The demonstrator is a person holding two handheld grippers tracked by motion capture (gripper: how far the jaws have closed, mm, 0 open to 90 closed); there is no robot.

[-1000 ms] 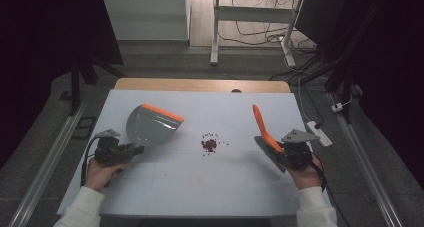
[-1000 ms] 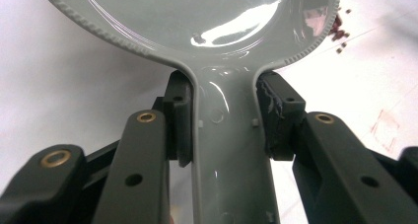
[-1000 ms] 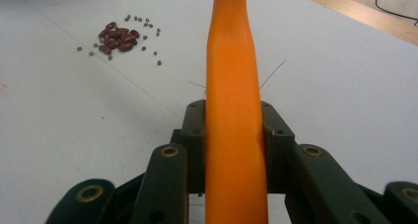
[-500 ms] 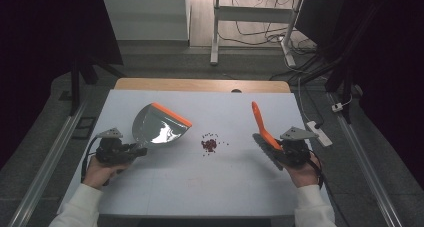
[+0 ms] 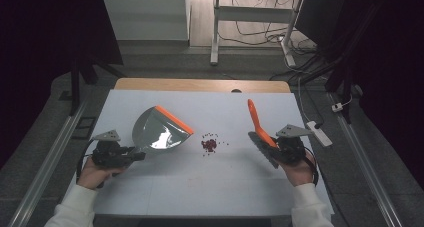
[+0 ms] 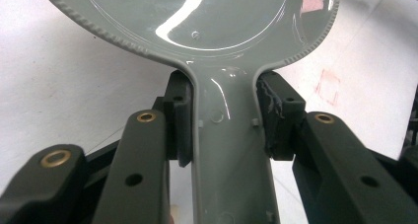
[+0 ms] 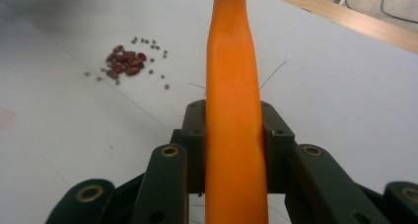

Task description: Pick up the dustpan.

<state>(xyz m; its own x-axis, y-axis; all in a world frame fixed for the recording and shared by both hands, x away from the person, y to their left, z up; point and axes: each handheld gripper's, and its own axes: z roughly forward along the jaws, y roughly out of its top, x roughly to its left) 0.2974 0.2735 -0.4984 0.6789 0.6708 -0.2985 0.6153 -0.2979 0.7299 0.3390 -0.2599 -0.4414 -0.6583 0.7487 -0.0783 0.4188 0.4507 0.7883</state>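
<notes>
Broadly, a white table point(image 5: 165, 197) with a wooden strip along its far edge is seen from above, and on it the work is laid out between two hand-held grippers. Largest of the things in hand is the grey dustpan point(image 5: 159, 132), a rounded glossy scoop with a finely ribbed rim and an orange lip along its straight front edge; it is held at the left of the table, tilted so that its shiny inside faces up and the orange lip points toward the middle. Its narrow grey handle point(image 6: 229, 155) is clamped between the jaws of the left gripper point(image 5: 117, 154), the black pads being pressed against both of its sides. Next in size is the brush point(image 5: 261, 132), whose slim orange handle point(image 7: 235, 115) is gripped firmly between the closed jaws of the right gripper point(image 5: 286, 148) and points away toward the far edge, while its dark bristles lie low near the table at the right. Smallest is the little heap of dark red beans point(image 5: 209, 145), ringed by a scatter of tiny greenish grains point(image 7: 157, 49), lying on the table between pan and brush, just beside the pan's lip and apart from the bristles. Compared with one second ago, the dustpan has been turned and brought rightward, nearer the heap, whereas the brush and the right gripper have hardly shifted.
</notes>
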